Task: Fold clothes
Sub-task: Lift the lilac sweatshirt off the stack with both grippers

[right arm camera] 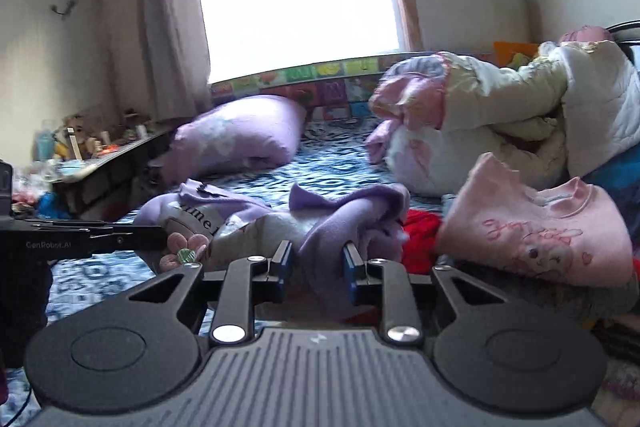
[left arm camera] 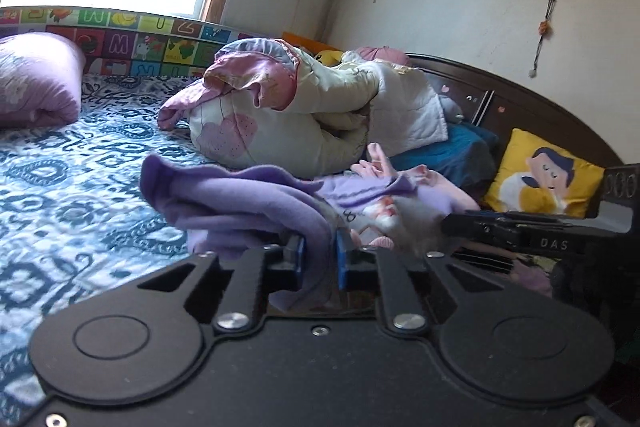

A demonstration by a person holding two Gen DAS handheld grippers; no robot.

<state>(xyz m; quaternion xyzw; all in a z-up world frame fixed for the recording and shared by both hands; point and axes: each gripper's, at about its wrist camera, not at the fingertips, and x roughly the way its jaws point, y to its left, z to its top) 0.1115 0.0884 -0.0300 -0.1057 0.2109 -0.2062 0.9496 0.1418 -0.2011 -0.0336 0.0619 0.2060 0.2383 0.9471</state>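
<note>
A purple fleece garment [left arm camera: 240, 203] with a white lettered front lies bunched on the blue patterned bedspread [left arm camera: 60, 179]. My left gripper [left arm camera: 320, 259] is shut on a fold of it; the cloth passes between the blue pads and hangs below them. In the right wrist view the same garment [right arm camera: 352, 211] rises from between the blue pads of my right gripper [right arm camera: 318, 265], which is shut on another fold. Each gripper shows side-on in the other's view: the right gripper [left arm camera: 452, 225] at the right, the left gripper [right arm camera: 160, 239] at the left.
A pink sweatshirt [right arm camera: 540, 227] and a red cloth [right arm camera: 420, 239] lie to the right of the garment. A rolled quilt [left arm camera: 300, 115], a purple pillow [left arm camera: 36, 79] and a yellow cushion [left arm camera: 548, 175] against the dark headboard [left arm camera: 520, 99] lie on the bed. A cluttered shelf [right arm camera: 80, 147] runs along the left.
</note>
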